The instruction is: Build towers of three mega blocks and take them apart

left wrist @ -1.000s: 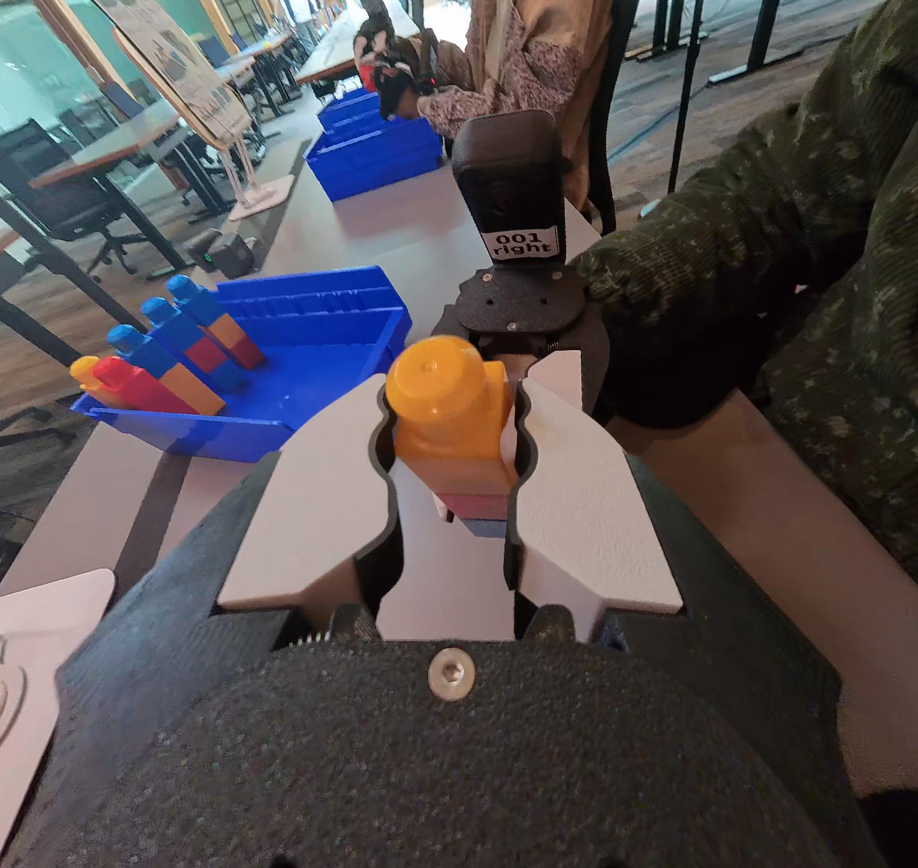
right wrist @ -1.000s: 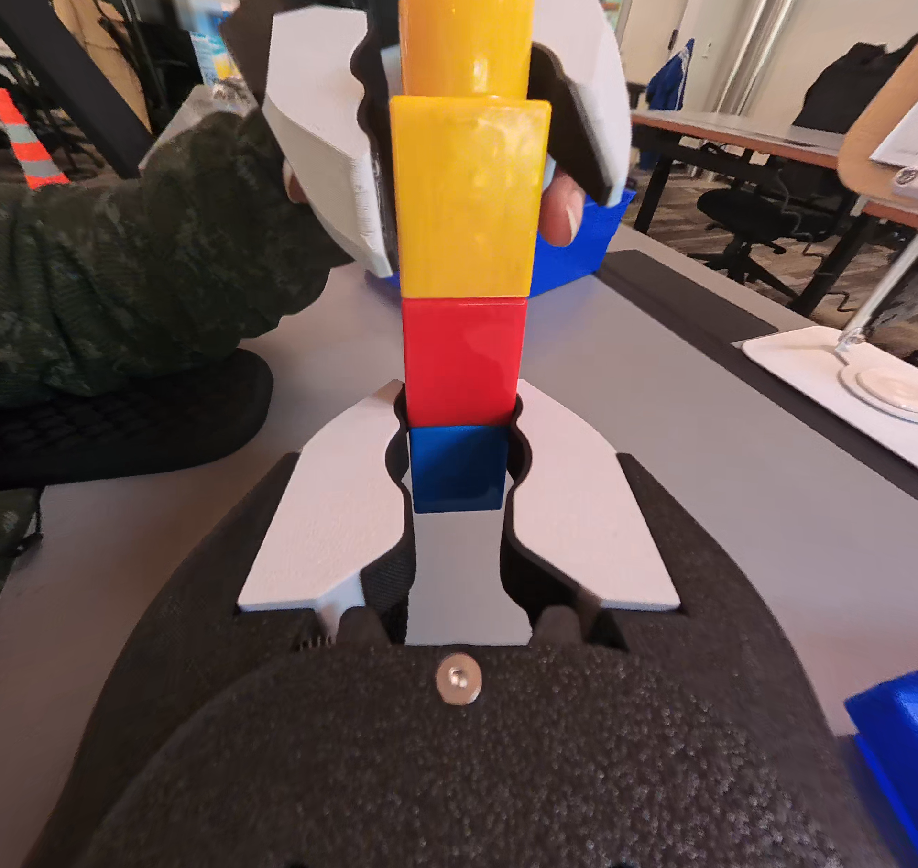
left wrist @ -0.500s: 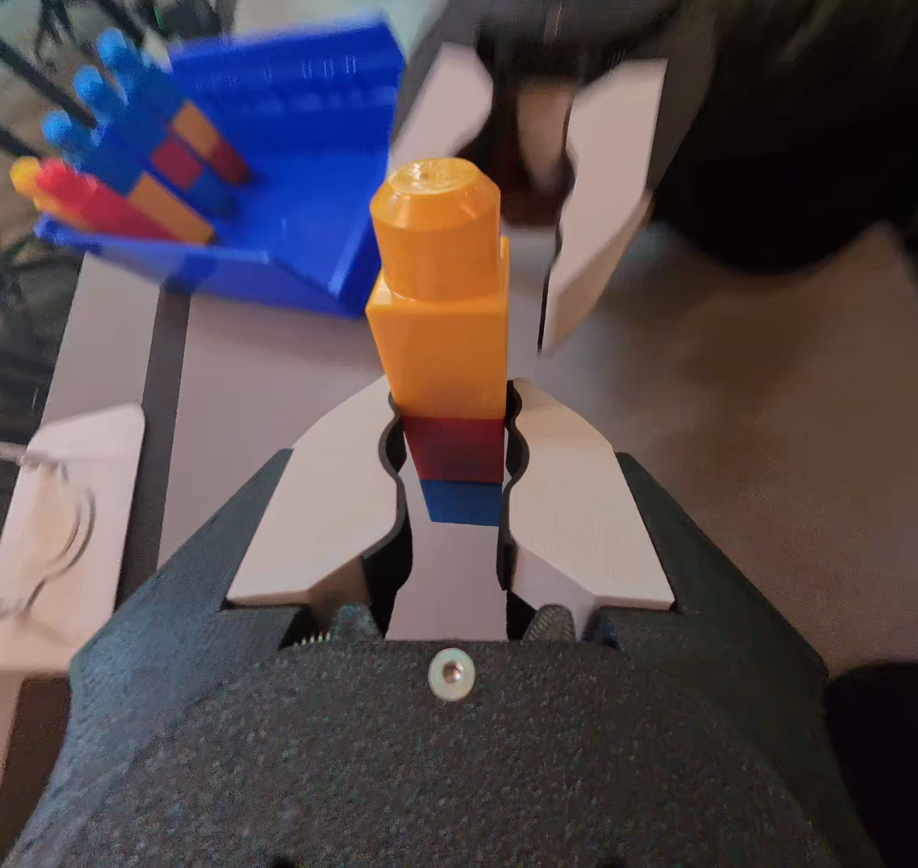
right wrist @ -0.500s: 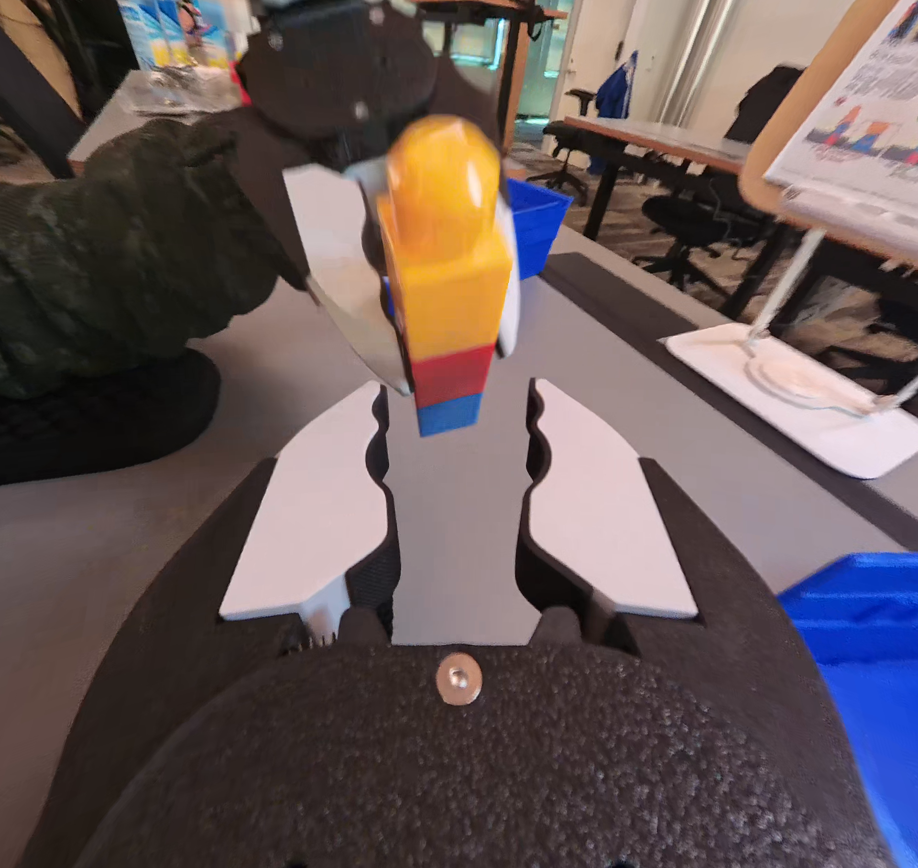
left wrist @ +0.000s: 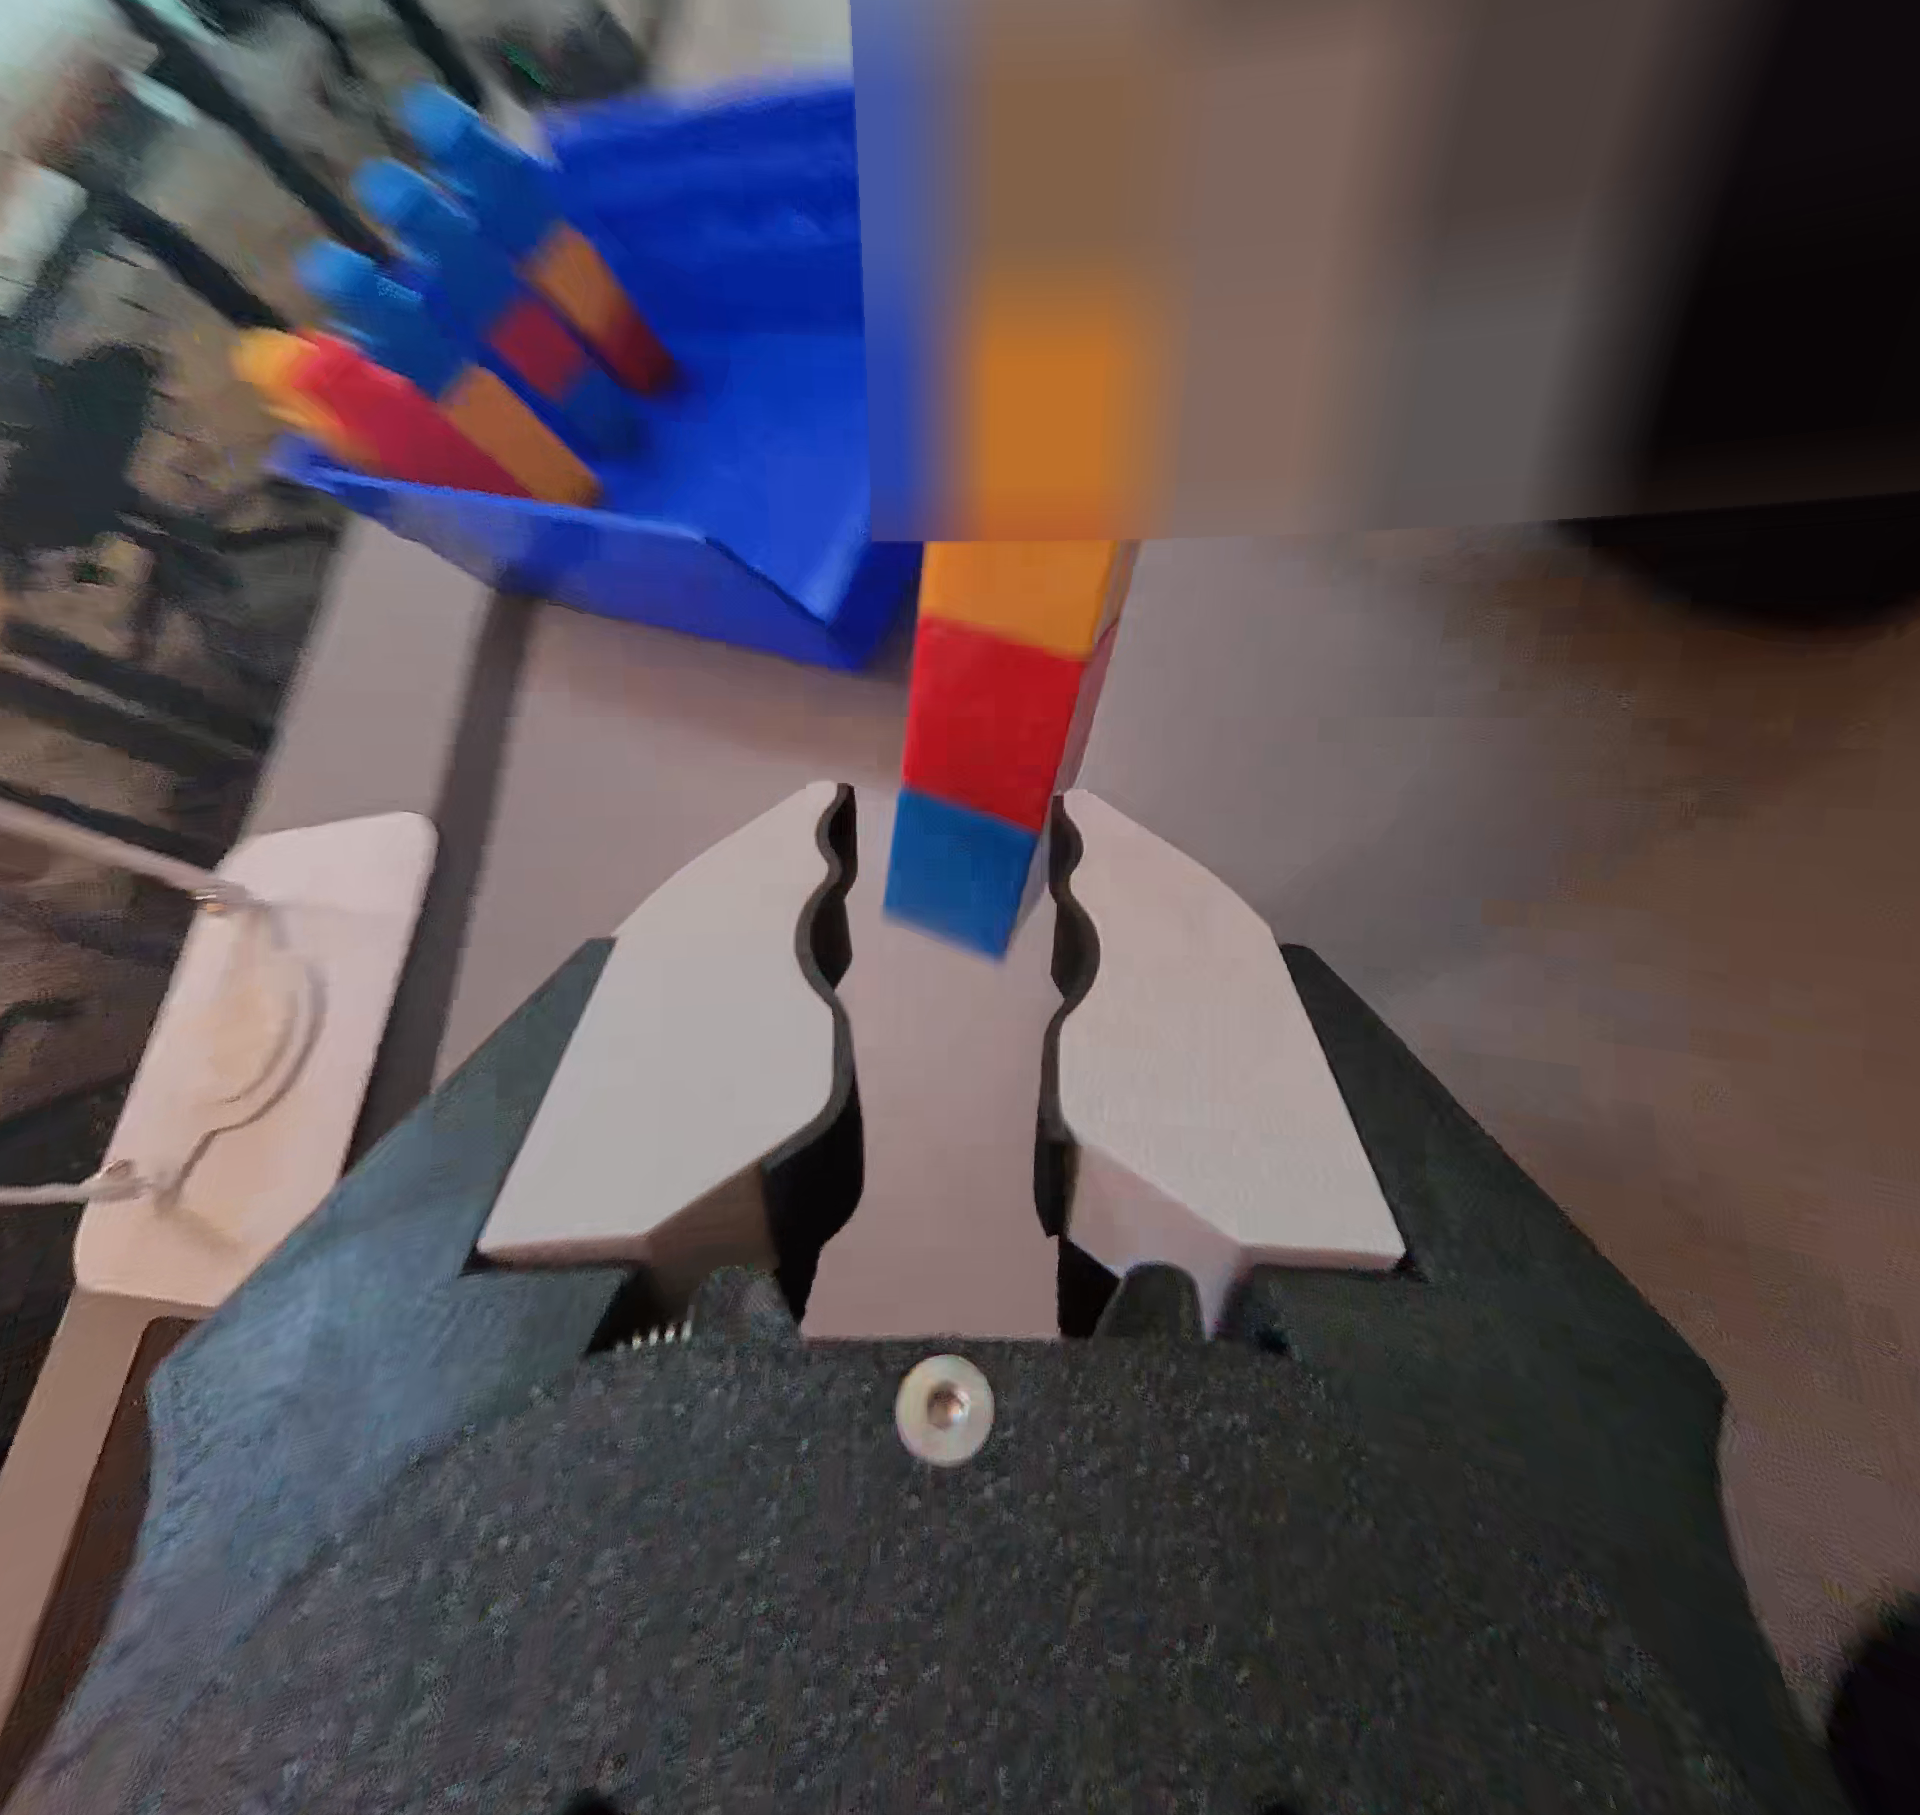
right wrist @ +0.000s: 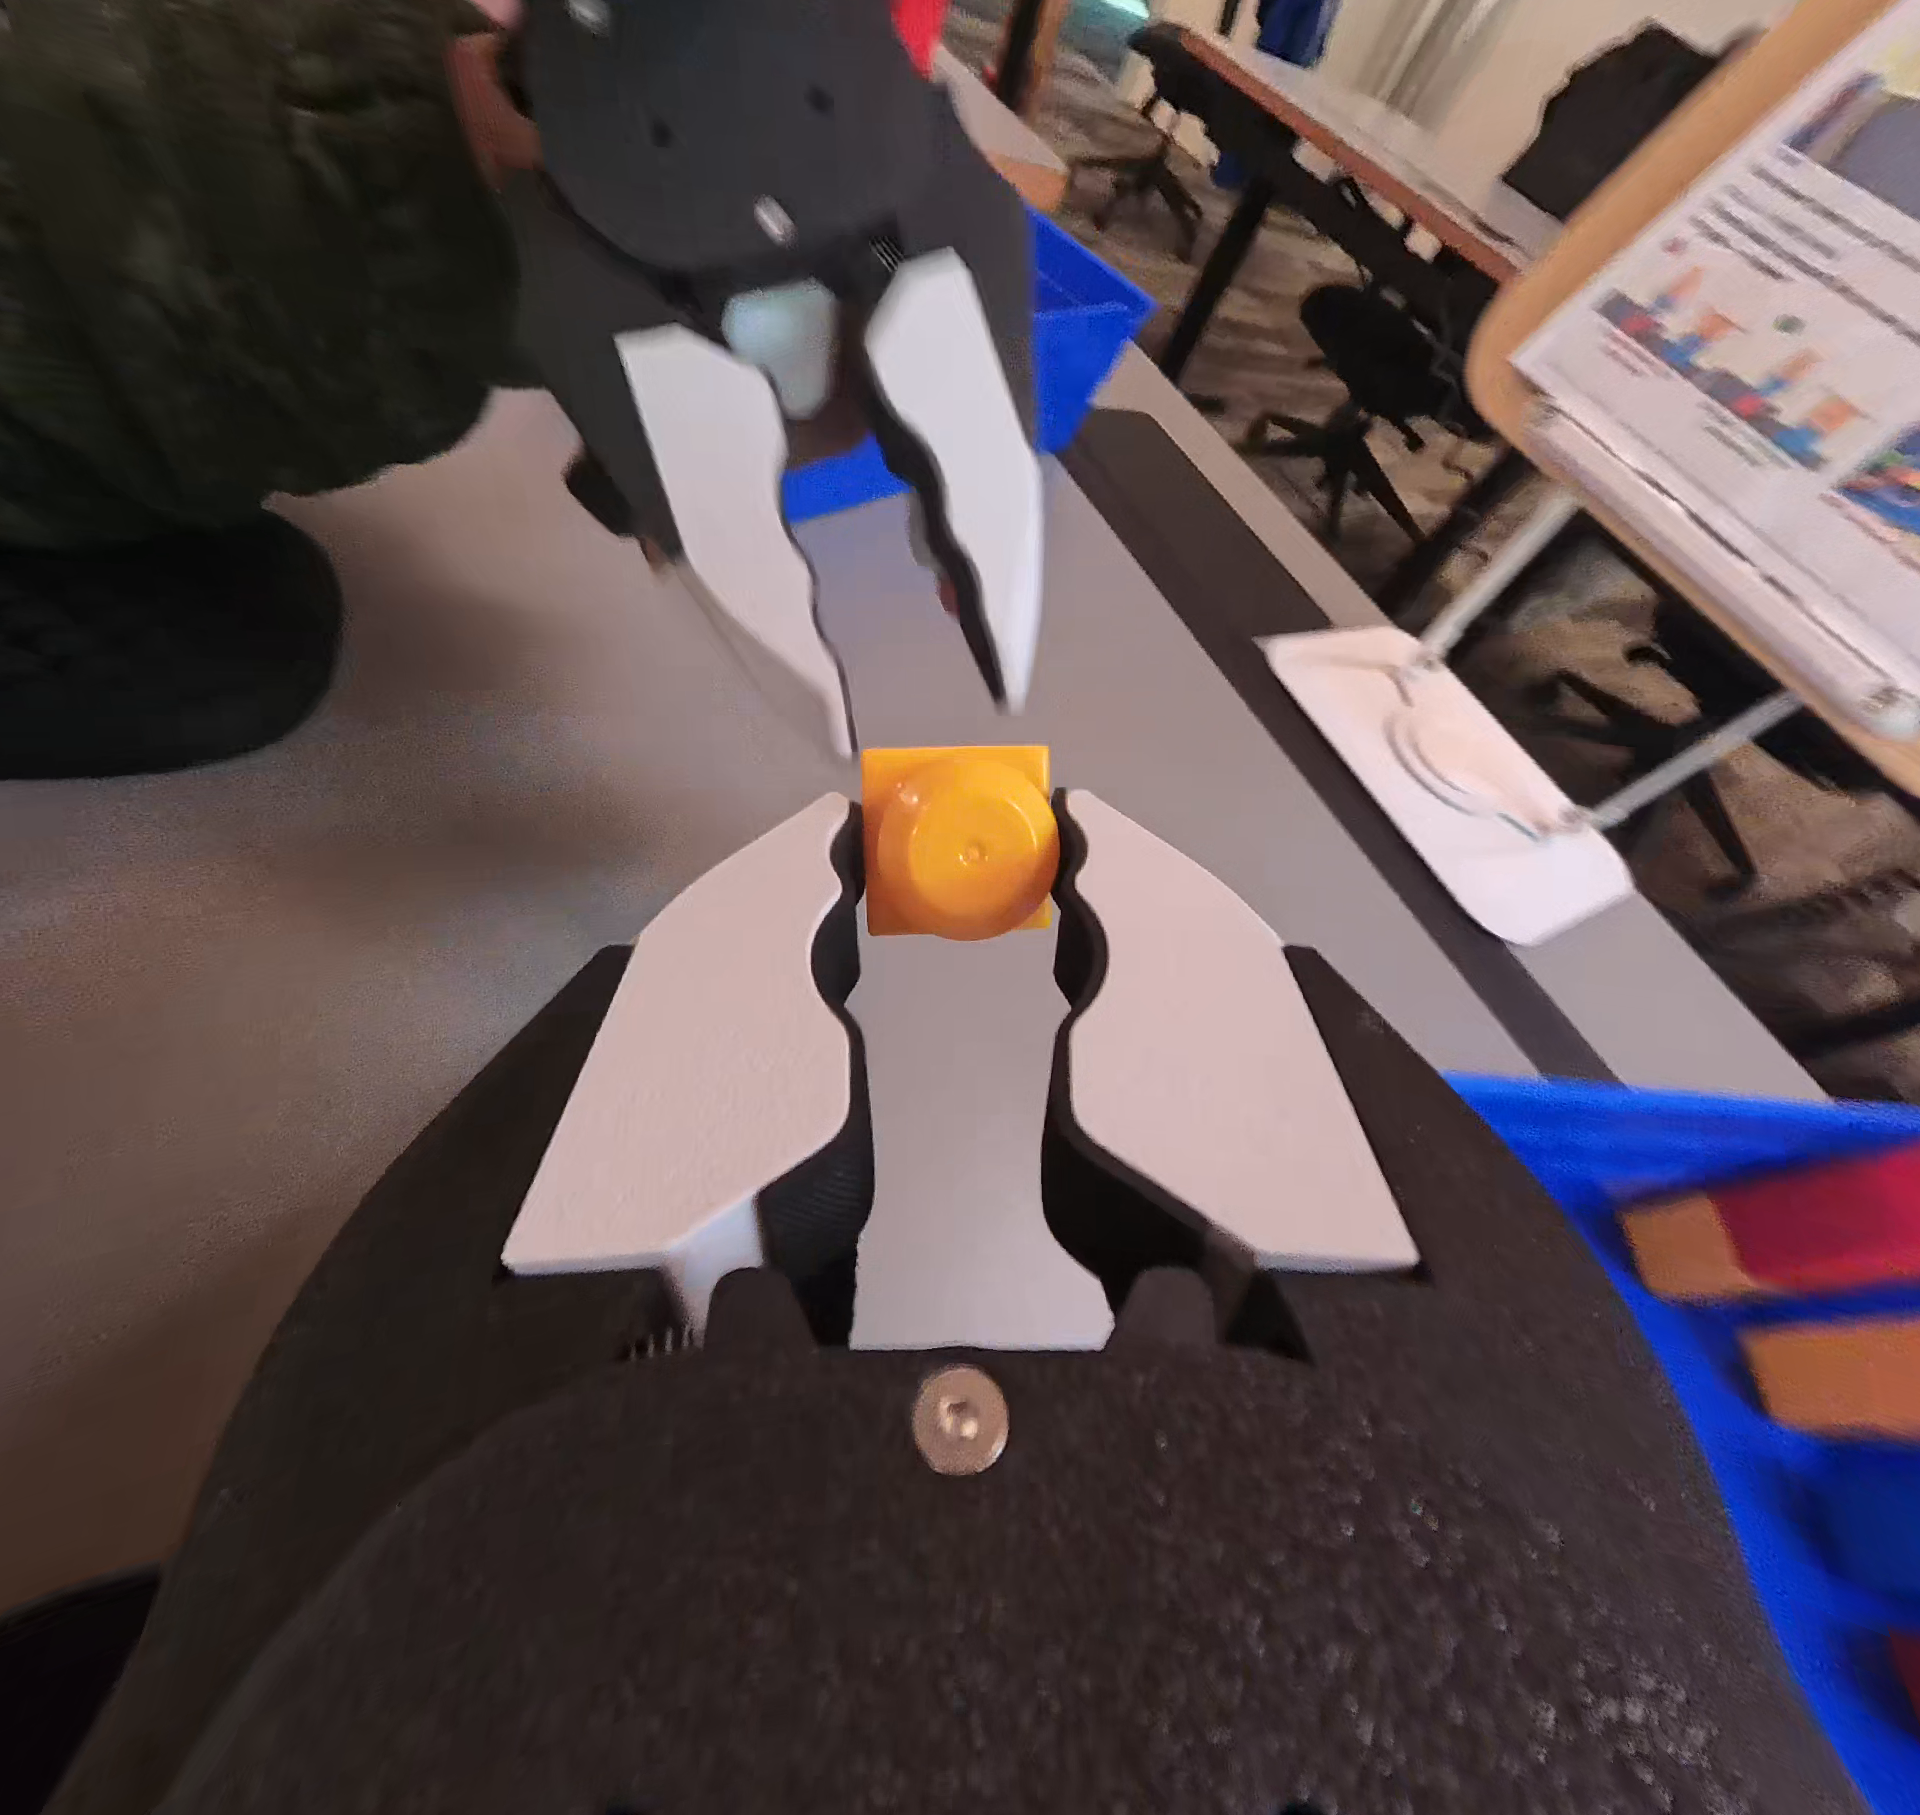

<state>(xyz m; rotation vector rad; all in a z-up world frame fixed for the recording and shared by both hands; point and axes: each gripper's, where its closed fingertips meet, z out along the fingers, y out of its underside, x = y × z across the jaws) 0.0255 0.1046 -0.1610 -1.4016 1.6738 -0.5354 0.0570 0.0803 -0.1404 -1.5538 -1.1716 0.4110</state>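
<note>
Tower [left wrist: 982, 778] sideways here, stud-on [right wrist: 961, 843] there.

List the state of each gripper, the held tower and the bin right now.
right gripper: shut on the tower's orange end.
left gripper: open, fingertips flanking the blue end.
tower: assembled, orange-red-blue.
blue bin: holds several assembled towers lying down.
</note>
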